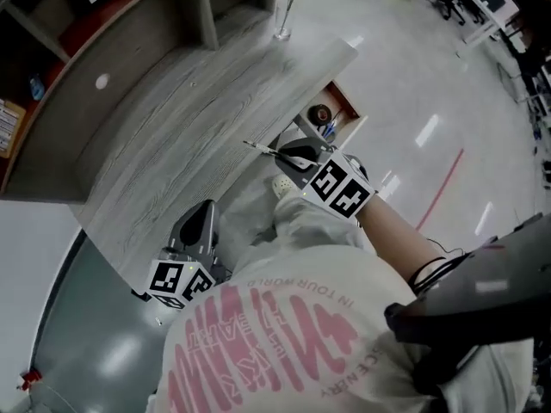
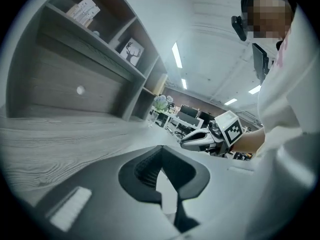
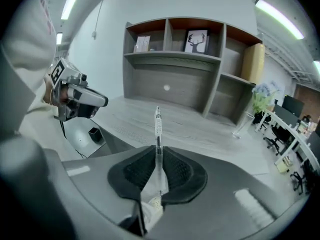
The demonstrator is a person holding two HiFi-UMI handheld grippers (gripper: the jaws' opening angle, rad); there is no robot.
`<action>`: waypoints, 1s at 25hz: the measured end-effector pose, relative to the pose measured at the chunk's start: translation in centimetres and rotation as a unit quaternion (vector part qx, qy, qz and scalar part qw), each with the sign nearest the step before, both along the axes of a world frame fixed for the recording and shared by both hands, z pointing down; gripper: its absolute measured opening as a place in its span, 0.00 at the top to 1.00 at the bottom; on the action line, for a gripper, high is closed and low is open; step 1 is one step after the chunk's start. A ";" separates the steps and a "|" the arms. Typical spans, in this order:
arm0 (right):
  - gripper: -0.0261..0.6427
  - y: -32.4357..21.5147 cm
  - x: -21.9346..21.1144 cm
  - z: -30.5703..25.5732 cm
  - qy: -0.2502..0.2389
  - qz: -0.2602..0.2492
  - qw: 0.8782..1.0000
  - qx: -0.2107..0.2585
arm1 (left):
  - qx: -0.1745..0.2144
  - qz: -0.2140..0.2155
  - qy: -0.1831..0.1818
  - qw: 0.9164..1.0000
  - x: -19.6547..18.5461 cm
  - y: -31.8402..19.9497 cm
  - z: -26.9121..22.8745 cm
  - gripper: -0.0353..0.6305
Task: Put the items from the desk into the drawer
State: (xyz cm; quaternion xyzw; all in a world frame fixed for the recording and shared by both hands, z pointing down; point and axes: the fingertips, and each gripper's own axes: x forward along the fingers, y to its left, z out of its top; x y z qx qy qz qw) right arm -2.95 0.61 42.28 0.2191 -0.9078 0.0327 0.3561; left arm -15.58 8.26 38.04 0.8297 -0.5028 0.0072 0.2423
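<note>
Holds a pen (image 3: 158, 121) clamped in the right gripper (image 3: 158, 156), tip poking forward — off the desk (image 1: 172, 119), by its front edge, near the open drawer (image 1: 347, 100) with small items inside. Has the left gripper (image 2: 160, 156) with jaws pressed together, seemingly on nothing — low beside the desk's near edge.

Pink lettering on a shirt is the only print that reads.
The person's loose white cotton T-shirt (image 1: 284, 269) carries large pink words, upside down in the head view: "IN TOUR WORLD" and "SCENERY" can be made out, the rest cannot. Markings on the clear plastic pen (image 3: 158, 126) and the cream cardboard boxes (image 2: 82, 10) are too small to read.
</note>
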 end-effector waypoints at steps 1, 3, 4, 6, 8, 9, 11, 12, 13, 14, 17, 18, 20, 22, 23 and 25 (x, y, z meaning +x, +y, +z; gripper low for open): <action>0.89 -0.1 1.1 -0.1 -0.001 0.019 1.000 0.001 | 0.001 0.012 0.001 1.000 0.7 -0.3 0.0 0.92; 0.89 -0.5 3.3 -0.1 -0.001 0.063 0.998 0.002 | 0.004 0.033 0.000 0.999 1.8 -0.7 0.0 0.92; 0.89 -0.9 4.5 0.1 0.000 0.085 0.996 0.002 | 0.006 0.039 0.002 0.999 2.3 -1.0 0.0 0.92; 0.89 -1.7 6.9 0.3 0.005 0.119 0.993 0.003 | 0.009 0.045 0.007 0.999 3.0 -1.5 0.0 0.92; 0.89 -2.2 9.1 0.6 0.016 0.142 0.990 0.007 | 0.010 0.049 0.008 0.999 3.4 -1.9 0.0 0.92; 0.89 -2.4 10.1 0.8 0.020 0.153 0.988 0.007 | 0.008 0.050 0.006 0.999 3.5 -2.1 0.1 0.92; 0.89 -2.8 12.4 1.1 0.027 0.174 0.984 0.003 | 0.006 0.049 0.001 0.999 3.6 -2.8 0.3 0.92; 0.89 -3.0 13.5 1.4 0.031 0.185 0.982 -0.001 | 0.007 0.047 -0.001 0.999 3.7 -3.1 0.4 0.92; 0.89 -3.2 14.7 1.6 0.033 0.195 0.980 -0.007 | 0.007 0.046 -0.002 0.999 3.9 -3.3 0.4 0.92; 0.89 -3.4 15.7 2.0 0.034 0.204 0.978 -0.013 | 0.005 0.045 -0.003 0.999 4.3 -3.5 0.5 0.92; 0.89 -4.3 18.5 3.6 0.035 0.224 0.973 -0.031 | -0.001 0.033 -0.010 0.999 5.3 -4.4 0.4 0.92; 0.89 -4.8 19.3 4.2 0.037 0.228 0.972 -0.036 | -0.001 0.027 -0.012 1.000 5.6 -4.7 0.1 0.92; 0.89 -6.0 20.7 5.5 0.040 0.233 0.971 -0.047 | 0.001 0.016 -0.019 1.000 6.0 -5.5 -0.4 0.92; 0.89 -7.6 21.9 6.6 0.042 0.234 0.969 -0.062 | -0.002 0.004 -0.028 1.000 6.4 -6.4 -0.6 0.92; 0.89 -8.4 22.4 7.3 0.045 0.233 0.969 -0.071 | -0.005 -0.005 -0.032 0.999 6.6 -6.9 -0.7 0.92; 0.89 -10.1 23.3 8.6 0.054 0.224 0.969 -0.090 | -0.009 -0.024 -0.034 0.999 7.1 -8.0 -0.9 0.92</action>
